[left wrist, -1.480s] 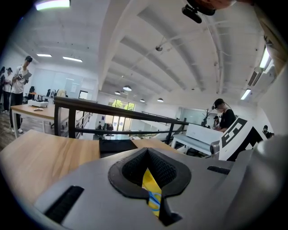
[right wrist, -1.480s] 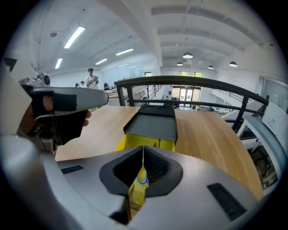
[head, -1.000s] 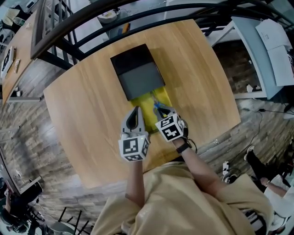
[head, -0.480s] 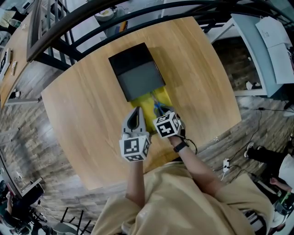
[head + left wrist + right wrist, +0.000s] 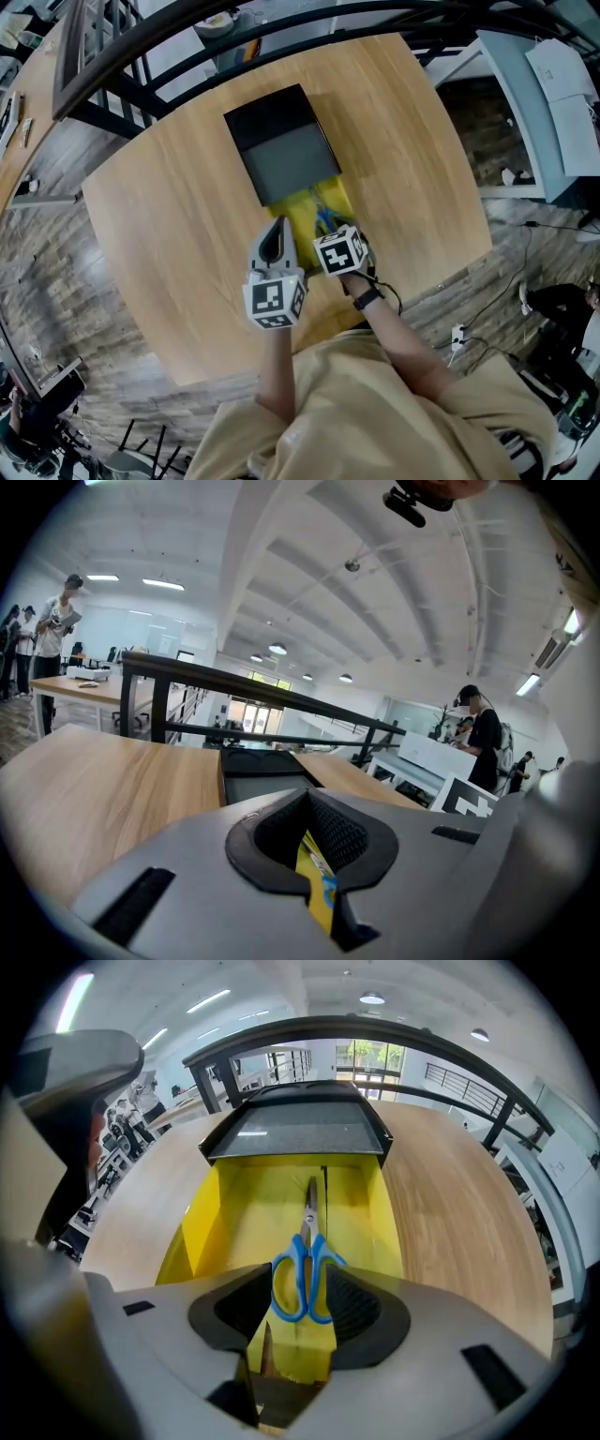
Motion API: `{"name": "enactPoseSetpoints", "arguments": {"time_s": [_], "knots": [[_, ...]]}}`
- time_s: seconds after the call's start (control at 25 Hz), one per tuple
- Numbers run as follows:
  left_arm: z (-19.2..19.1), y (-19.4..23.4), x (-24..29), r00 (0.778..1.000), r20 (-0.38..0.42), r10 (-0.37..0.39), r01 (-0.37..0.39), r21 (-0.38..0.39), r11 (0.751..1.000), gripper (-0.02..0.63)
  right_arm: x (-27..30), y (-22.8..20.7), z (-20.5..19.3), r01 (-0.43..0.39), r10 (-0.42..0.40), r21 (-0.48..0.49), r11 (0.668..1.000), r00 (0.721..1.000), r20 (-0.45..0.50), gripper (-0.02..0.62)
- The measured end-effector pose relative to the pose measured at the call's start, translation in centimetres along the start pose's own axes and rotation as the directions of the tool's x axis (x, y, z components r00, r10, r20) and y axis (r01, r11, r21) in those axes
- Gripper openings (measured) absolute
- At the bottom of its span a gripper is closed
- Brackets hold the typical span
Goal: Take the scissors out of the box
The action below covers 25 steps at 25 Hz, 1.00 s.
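A yellow box (image 5: 298, 214) (image 5: 234, 1204) lies on the wooden table (image 5: 178, 216), its dark lid (image 5: 281, 145) (image 5: 295, 1129) slid toward the far end. Blue-handled scissors (image 5: 305, 1260) (image 5: 323, 217) lie inside, blades pointing at the lid. My right gripper (image 5: 330, 231) (image 5: 300, 1302) points steeply down over the box's near end. Its jaws are opening, with the scissors' handles in the gap below them and the pads apart from them. My left gripper (image 5: 273, 242) (image 5: 314, 855) sits at the box's near left corner, shut on a yellow edge of the box.
A black metal railing (image 5: 187, 37) curves round the table's far side. White desks (image 5: 553, 94) stand to the right over a wood-pattern floor. The table's near edge is close to the person's body. People stand at desks far off in the left gripper view.
My right gripper has sunk a little toward the box's near end and rolled slightly. The left gripper, box and lid have stayed put.
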<state>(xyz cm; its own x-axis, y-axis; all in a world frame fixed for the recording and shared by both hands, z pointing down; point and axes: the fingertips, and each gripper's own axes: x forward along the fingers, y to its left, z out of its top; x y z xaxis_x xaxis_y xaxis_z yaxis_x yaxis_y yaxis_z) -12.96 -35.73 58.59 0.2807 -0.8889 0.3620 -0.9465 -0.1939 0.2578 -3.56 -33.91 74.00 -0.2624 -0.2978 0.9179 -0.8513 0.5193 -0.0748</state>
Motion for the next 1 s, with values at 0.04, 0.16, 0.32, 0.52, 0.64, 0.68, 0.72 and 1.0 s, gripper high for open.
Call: {"name": "enactPoseSetpoints", "arguments": {"time_s": [0.04,0.16,0.32,0.52,0.64,0.68,0.72,1.0], "knots": [[0.0,0.0,0.0,1.000,0.000,0.000,0.000,-0.001,1.000,0.011,0.1,0.0,-0.1,0.000,0.000,0.005,1.000,1.000,-0.004,0.158],[0.0,0.1,0.0,1.000,-0.002,-0.001,0.001,-0.004,1.000,0.011,0.4,-0.1,0.0,0.010,-0.010,0.017,1.000,1.000,-0.010,0.158],[-0.3,0.2,0.0,1.000,-0.004,0.000,0.000,-0.003,1.000,0.011,1.0,-0.5,0.1,0.021,-0.020,0.037,0.999,1.000,-0.009,0.158],[-0.2,0.3,-0.1,1.000,-0.003,0.003,-0.003,-0.003,1.000,0.011,1.5,-0.5,-0.2,0.025,-0.024,0.056,0.998,1.000,-0.018,0.140],[0.0,0.4,-0.3,1.000,0.001,0.003,-0.003,-0.002,1.000,0.011,1.5,-0.4,0.3,0.034,-0.034,0.036,0.999,0.999,0.005,0.138],[0.1,0.4,-0.4,1.000,0.003,0.003,-0.003,0.000,1.000,0.011,1.5,-0.4,0.3,0.034,-0.034,0.034,0.999,0.999,0.005,0.138],[0.2,0.4,-0.5,1.000,0.005,0.004,-0.004,0.001,1.000,0.011,1.5,-0.4,0.2,0.033,-0.033,0.032,0.999,0.999,0.004,0.133],[0.6,-0.4,-1.9,1.000,0.019,0.008,-0.009,0.016,1.000,0.011,1.0,-0.3,0.2,0.019,-0.020,0.009,1.000,0.999,0.045,0.086]]}}
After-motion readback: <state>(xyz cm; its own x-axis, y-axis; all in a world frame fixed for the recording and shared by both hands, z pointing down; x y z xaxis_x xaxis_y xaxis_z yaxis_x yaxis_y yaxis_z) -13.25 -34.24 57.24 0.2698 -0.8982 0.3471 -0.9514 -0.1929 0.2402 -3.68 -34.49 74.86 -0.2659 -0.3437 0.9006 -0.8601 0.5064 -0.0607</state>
